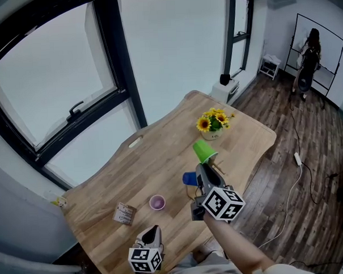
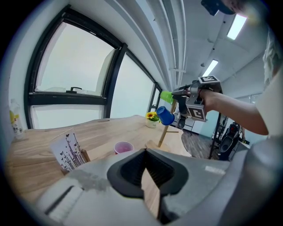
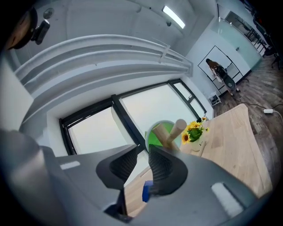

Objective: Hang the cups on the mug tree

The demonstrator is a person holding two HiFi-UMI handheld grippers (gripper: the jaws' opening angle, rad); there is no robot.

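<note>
Wooden table (image 1: pixel 161 162), pink cup (image 1: pixel 157 203), printed card box (image 1: pixel 124 213), sunflower pot (image 1: pixel 212 126), mug tree (image 2: pixel 164 134)

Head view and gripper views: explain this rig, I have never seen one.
No robot here: a person holds a hand-held gripper in each hand. The head view comes from a camera on the person's head, looking down at a wooden table. Each gripper view looks along that gripper's jaws from a camera on it. On the table stand a pot of sunflowers, a mug tree carrying a green cup and a blue cup, a pink cup, and a printed card in a brown holder. The right hand-held gripper is at the green cup, jaws apart, gripping nothing. The left hand-held gripper is low near the table's edge, shut and empty.
</note>
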